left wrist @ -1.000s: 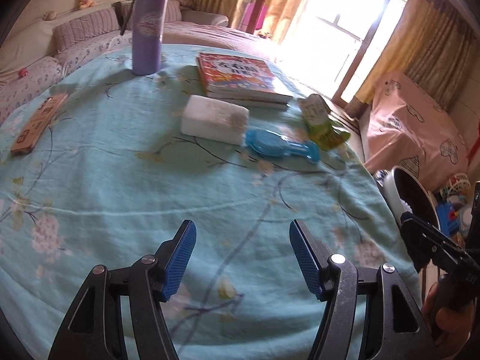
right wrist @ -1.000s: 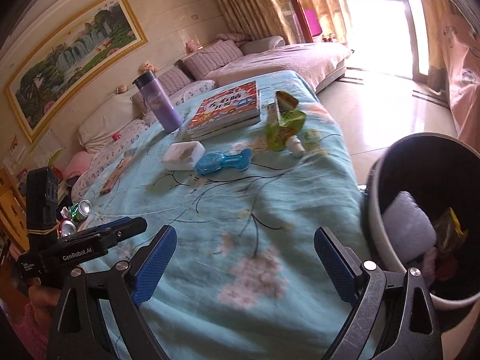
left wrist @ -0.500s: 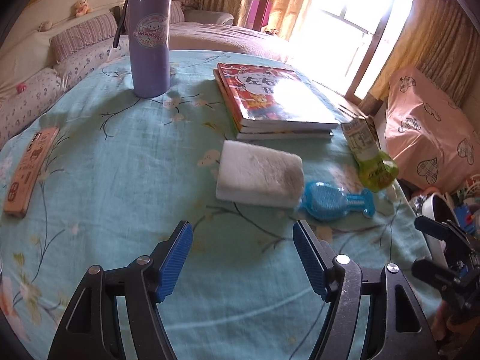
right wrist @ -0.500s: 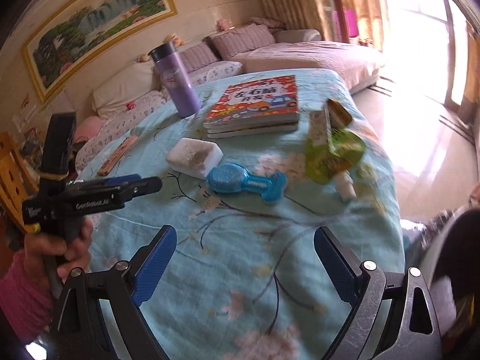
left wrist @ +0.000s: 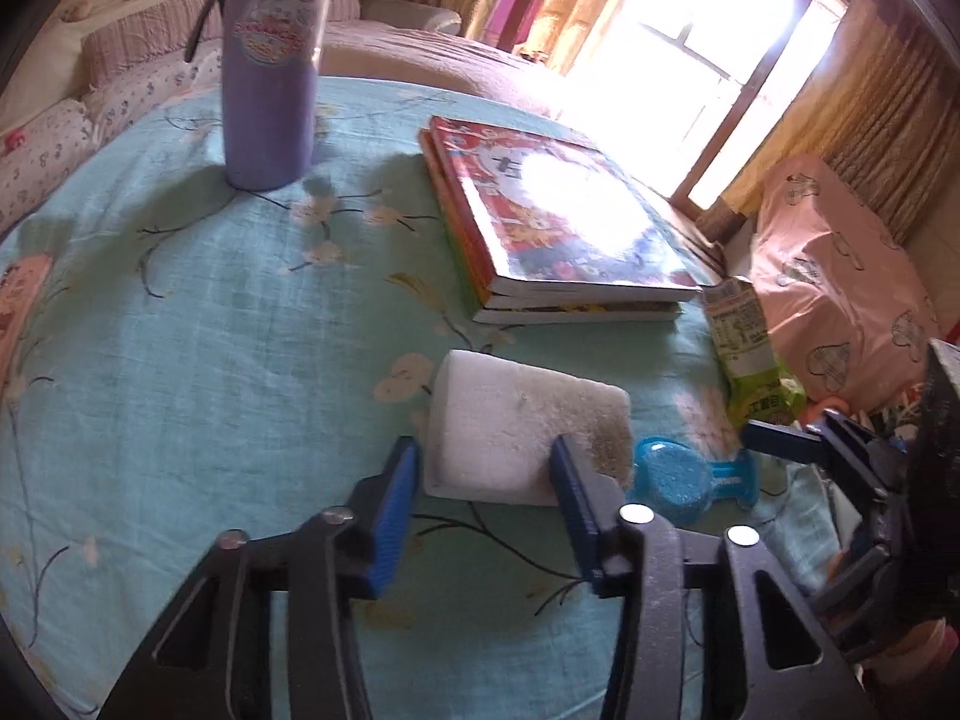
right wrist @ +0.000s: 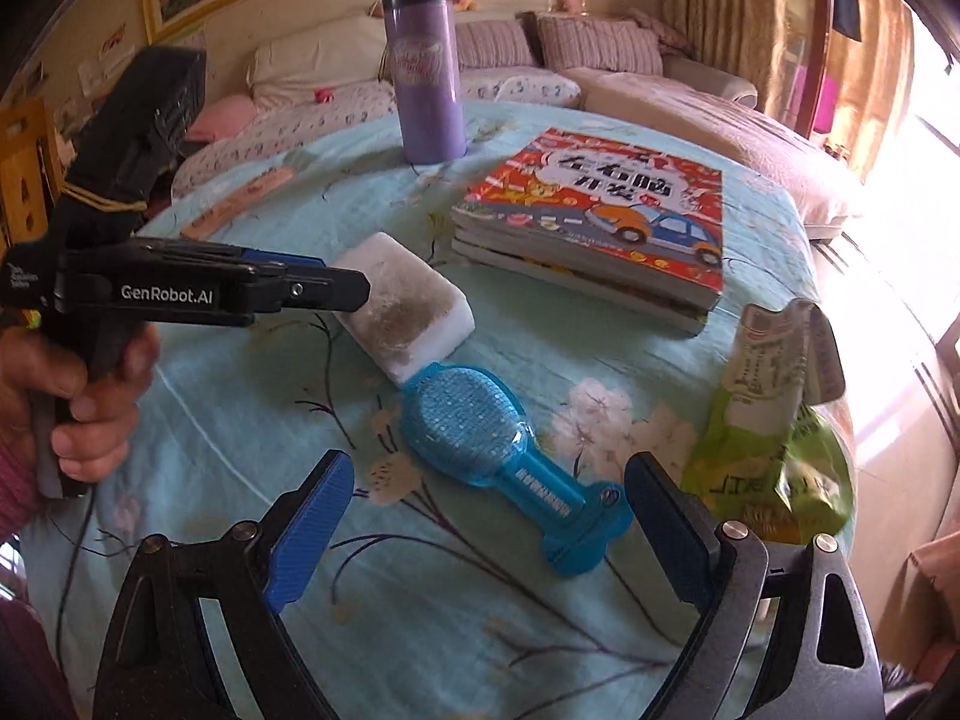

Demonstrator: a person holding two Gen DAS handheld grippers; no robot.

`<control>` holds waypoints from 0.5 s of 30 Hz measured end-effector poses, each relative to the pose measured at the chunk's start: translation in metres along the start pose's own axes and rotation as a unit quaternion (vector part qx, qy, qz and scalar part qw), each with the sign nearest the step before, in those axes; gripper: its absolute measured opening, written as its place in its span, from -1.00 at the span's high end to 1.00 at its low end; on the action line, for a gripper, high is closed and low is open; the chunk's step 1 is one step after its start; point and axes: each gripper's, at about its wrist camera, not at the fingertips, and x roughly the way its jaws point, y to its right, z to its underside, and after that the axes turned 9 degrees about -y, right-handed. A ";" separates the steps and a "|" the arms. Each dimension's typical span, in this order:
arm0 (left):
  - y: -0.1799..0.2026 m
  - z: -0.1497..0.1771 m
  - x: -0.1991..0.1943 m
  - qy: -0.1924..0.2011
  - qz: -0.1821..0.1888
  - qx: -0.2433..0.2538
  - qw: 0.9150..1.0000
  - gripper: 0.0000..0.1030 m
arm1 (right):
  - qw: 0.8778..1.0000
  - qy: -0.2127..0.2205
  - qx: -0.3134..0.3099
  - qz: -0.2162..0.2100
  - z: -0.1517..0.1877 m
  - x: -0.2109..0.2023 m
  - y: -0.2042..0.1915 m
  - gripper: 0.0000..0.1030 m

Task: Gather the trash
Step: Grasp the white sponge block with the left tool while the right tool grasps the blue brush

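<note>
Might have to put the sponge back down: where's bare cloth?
Free: the cloth left of the sponge, below the bottle. Crowded: rightward, where brush, green packet and books cluster.

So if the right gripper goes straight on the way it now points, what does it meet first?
Most likely the blue brush: it lies between the open fingers of the right gripper, right ahead on the tablecloth. Depth is hard to judge.

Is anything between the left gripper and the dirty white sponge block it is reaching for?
No. The left gripper is closing with the dirty white sponge block already between its blue fingers; nothing lies between them. The blue brush lies just past the block's right end, outside the jaws.
</note>
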 end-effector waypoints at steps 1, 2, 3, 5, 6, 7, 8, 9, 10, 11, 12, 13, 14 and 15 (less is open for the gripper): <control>0.001 0.000 0.000 0.004 -0.006 0.005 1.000 0.25 | 1.000 -0.008 -0.001 0.002 -0.001 0.005 0.001 -0.65; 0.004 0.001 0.000 0.007 -0.012 0.014 1.000 0.28 | 1.000 -0.016 0.000 0.003 0.000 0.008 0.002 -0.58; 0.006 0.002 0.000 0.008 -0.021 0.023 0.999 0.30 | 1.000 -0.026 0.002 0.006 0.001 0.013 0.003 -0.35; 0.010 0.006 -0.002 0.012 -0.031 0.035 0.999 0.42 | 1.000 -0.018 0.010 0.012 0.005 0.011 0.004 -0.08; 0.010 0.008 -0.005 0.015 -0.032 0.038 0.999 0.46 | 1.000 -0.015 0.019 0.010 0.008 0.009 0.005 0.27; 0.010 0.010 -0.009 0.018 -0.032 0.038 0.999 0.54 | 0.999 -0.013 0.030 0.011 0.010 0.005 0.007 0.45; 0.010 0.013 -0.014 0.019 -0.027 0.037 0.999 0.61 | 0.999 -0.012 0.040 0.010 0.013 0.002 0.008 0.49; 0.010 0.016 -0.018 0.021 -0.024 0.036 0.999 0.64 | 0.999 -0.009 0.050 0.009 0.017 -0.002 0.009 0.53; 0.010 0.021 -0.023 0.023 -0.018 0.034 0.999 0.68 | 0.998 -0.006 0.060 0.008 0.021 -0.006 0.009 0.55; 0.011 0.025 -0.028 0.025 -0.015 0.033 0.999 0.71 | 0.998 -0.003 0.069 0.007 0.026 -0.009 0.010 0.55; 0.012 0.031 -0.033 0.027 -0.009 0.033 0.999 0.72 | 0.997 0.002 0.082 0.004 0.032 -0.014 0.010 0.59; 0.012 0.037 -0.038 0.029 -0.004 0.034 0.999 0.73 | 0.995 0.009 0.096 -0.002 0.039 -0.020 0.011 0.64; 0.015 0.043 -0.045 0.031 -0.001 0.035 0.999 0.73 | 0.994 0.015 0.108 -0.007 0.044 -0.025 0.012 0.69; 0.017 0.049 -0.050 0.034 0.001 0.037 0.999 0.74 | 0.992 0.021 0.123 -0.013 0.052 -0.031 0.013 0.72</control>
